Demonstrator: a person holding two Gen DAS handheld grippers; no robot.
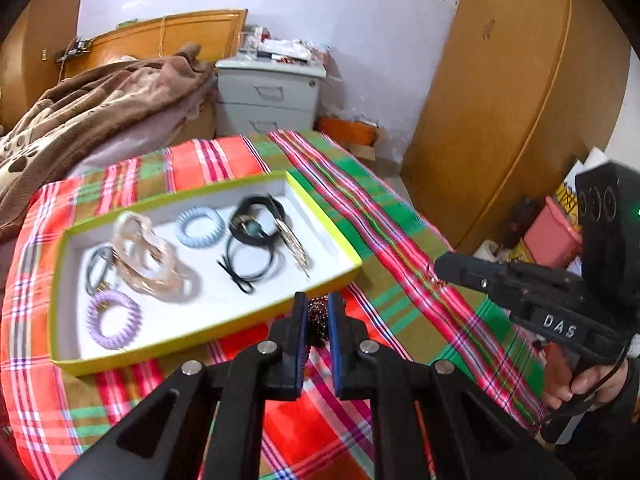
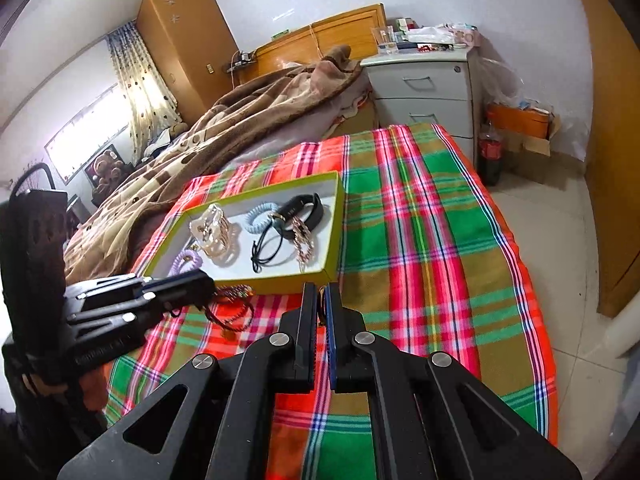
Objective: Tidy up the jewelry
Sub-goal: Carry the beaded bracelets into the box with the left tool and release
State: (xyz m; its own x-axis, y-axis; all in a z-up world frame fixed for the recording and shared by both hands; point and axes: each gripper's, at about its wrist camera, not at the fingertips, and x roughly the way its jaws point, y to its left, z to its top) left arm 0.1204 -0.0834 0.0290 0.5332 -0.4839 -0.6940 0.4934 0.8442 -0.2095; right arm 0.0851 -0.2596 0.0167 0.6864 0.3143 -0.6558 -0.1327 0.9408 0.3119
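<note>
A yellow-rimmed white tray lies on the plaid cloth. It holds a purple coil tie, a blue coil tie, a clear chain bracelet, black bands and a gold chain. My left gripper is shut on a dark beaded bracelet just in front of the tray; it also shows in the right wrist view with the beads hanging to the cloth. My right gripper is nearly shut on a small gold piece; its fingers show in the left wrist view.
The plaid cloth covers a table. A bed with a brown blanket lies behind the tray. A grey drawer cabinet stands at the back, a wooden wardrobe to the right. A cola bottle stands on the floor.
</note>
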